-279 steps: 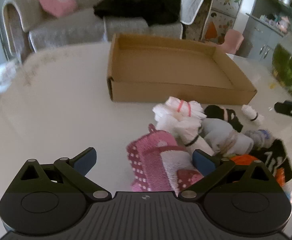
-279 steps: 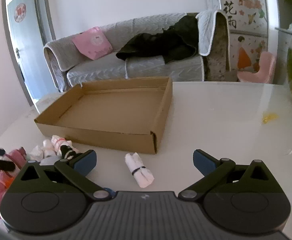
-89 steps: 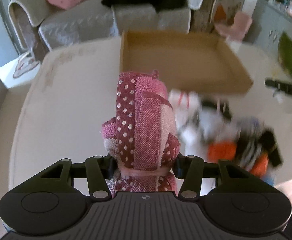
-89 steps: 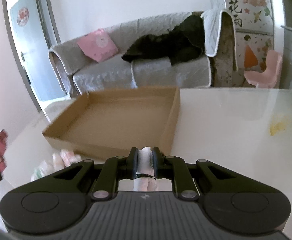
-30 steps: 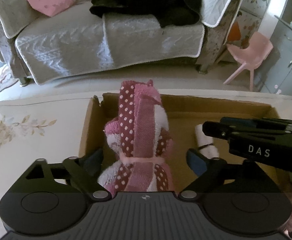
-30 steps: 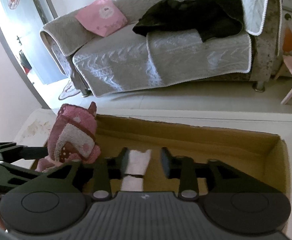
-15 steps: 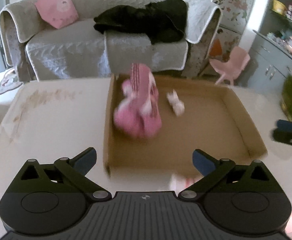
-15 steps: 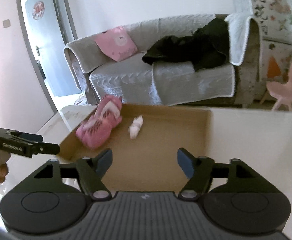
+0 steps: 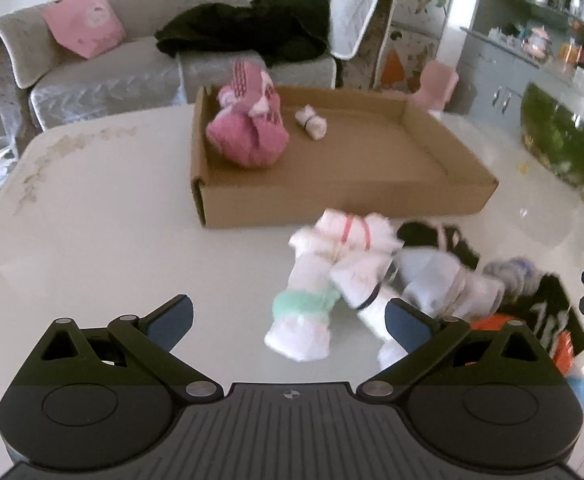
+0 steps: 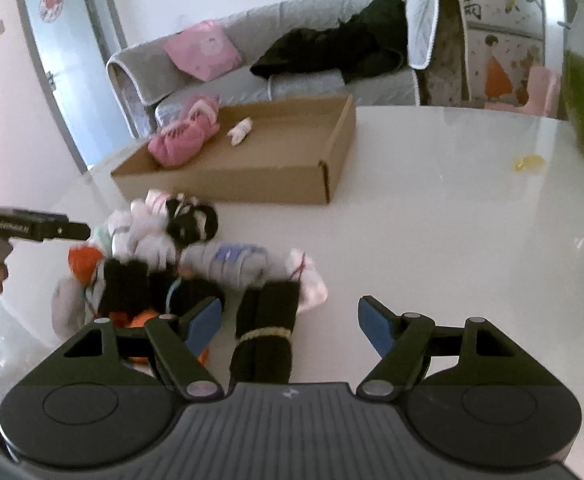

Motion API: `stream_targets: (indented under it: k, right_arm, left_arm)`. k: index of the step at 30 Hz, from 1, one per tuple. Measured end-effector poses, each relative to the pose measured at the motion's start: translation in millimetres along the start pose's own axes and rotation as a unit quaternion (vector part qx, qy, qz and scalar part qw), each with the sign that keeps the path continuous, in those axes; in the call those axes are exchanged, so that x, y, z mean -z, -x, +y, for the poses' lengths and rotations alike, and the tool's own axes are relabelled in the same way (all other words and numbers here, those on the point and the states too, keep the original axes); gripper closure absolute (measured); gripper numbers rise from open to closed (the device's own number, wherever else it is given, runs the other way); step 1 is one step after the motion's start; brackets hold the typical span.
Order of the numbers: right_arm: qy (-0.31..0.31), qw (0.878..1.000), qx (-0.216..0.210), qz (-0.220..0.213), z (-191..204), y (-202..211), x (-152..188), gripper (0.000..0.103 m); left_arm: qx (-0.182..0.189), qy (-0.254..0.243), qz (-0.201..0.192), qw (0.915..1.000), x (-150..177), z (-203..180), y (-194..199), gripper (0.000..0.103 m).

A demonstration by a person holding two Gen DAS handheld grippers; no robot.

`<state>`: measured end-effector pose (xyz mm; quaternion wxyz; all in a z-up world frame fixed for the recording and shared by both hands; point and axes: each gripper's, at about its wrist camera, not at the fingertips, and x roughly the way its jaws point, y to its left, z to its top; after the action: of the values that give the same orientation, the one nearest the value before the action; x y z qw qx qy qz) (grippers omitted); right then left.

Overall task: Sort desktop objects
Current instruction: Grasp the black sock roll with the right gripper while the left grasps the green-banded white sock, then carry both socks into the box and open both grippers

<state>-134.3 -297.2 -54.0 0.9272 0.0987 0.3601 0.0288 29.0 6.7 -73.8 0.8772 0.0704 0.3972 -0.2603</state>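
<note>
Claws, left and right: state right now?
Left claw: open, empty, over the sock pile.
Right claw: open, jaws have just been opening; black roll between them, not gripped.

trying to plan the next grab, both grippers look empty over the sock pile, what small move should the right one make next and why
Probably ease the right gripper down and close on the black sock roll. Its jaws stand open and empty, that roll already lies between them on the table, and the cardboard box so far holds only the pink bundle and a small white roll.
</note>
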Motion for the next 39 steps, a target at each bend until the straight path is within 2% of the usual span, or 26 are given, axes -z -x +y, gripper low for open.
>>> stream_targets:
  k: [5,7,12,14,15,16,18,20,22,23,24,26,34,39]
  right_arm:
    - [0.007,1.0,0.004,0.004,4.7,-16.8,10.3,0.034]
    - [0.009,1.0,0.011,0.008,4.7,-21.5,13.1,0.042]
    - [0.013,1.0,0.007,-0.005,1.8,-21.0,20.7,0.041]
    - [0.019,1.0,0.009,-0.009,3.1,-26.2,19.0,0.044]
    - [0.02,1.0,0.01,-0.012,-0.1,-18.2,25.0,0.049]
    - [0.022,1.0,0.013,-0.014,-0.2,-14.3,28.5,0.06]
    - [0.023,0.999,0.018,-0.017,-1.6,-7.6,35.5,0.068]
    - [0.021,0.999,0.021,-0.019,-2.8,-6.5,36.2,0.07]
    - [0.017,0.999,0.022,-0.02,-3.6,-6.8,36.6,0.071]
    - [0.017,0.999,0.025,-0.021,-3.4,-6.4,37.2,0.071]
    - [0.018,0.999,0.027,-0.021,-2.8,-6.1,37.8,0.071]
    - [0.02,0.999,0.032,-0.023,-1.8,-5.7,38.7,0.071]
    - [0.006,0.999,0.031,-0.034,-6.7,-0.2,37.6,0.072]
    - [-0.015,0.998,0.019,-0.057,-16.5,12.8,29.3,0.072]
  left_arm:
    - [-0.009,-0.01,0.005,0.9999,2.7,8.1,-11.6,0.0]
    - [-0.01,-0.025,0.008,0.9996,2.5,7.3,-18.5,0.0]
    - [0.002,-0.049,0.014,0.9987,7.0,5.7,-30.4,0.0]
    - [0.004,-0.052,0.02,0.9984,7.5,3.3,-36.8,0.0]
    - [-0.002,-0.056,0.021,0.9982,7.6,2.0,-39.6,0.0]
    - [-0.01,-0.062,0.018,0.9979,7.9,-0.4,-41.0,0.0]
    - [-0.008,-0.063,0.016,0.9979,6.8,-2.4,-42.0,0.001]
    - [-0.013,-0.065,0.011,0.9978,7.0,-4.5,-42.4,0.001]
    - [-0.015,-0.069,0.004,0.9975,7.9,-7.1,-40.9,0.007]
    - [-0.012,-0.067,0.002,0.9977,7.6,-8.2,-39.2,0.019]
    - [-0.003,-0.063,-0.002,0.998,6.7,-8.5,-36.6,0.039]
    - [-0.004,-0.06,-0.007,0.9982,5.8,-10.0,-32.8,0.062]
    - [-0.029,-0.062,-0.011,0.9976,6.4,-11.1,-27.0,0.065]
    - [-0.035,-0.053,-0.056,0.9964,1.9,-7.9,7.6,0.064]
